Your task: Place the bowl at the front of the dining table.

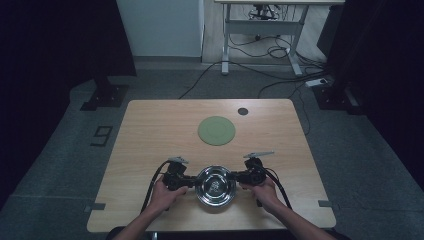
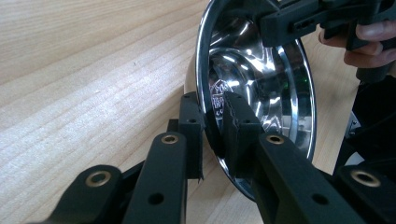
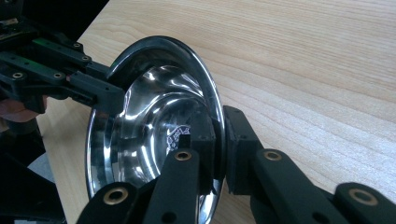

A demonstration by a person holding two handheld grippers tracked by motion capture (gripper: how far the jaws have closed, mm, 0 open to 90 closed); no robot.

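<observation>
A shiny round steel bowl [image 1: 215, 186] is held at the light wooden worktop's [image 1: 150, 130] near edge, its opposite rims clamped by the left gripper [image 1: 189, 181] and right gripper [image 1: 241, 176] fingers [image 2: 192, 122].

A light wooden table [image 1: 150, 130] carries a shiny metal bowl [image 1: 215, 186] near its front edge, sitting directly between the left gripper [image 1: 189, 182] and the right gripper [image 1: 241, 177]. Beyond the grippers, toward the far side, a flat round green plate [image 1: 216, 130] lies on the wood. Farther still, ahead of the right gripper, a small dark disc [image 1: 243, 111] sits by the far edge.
</observation>
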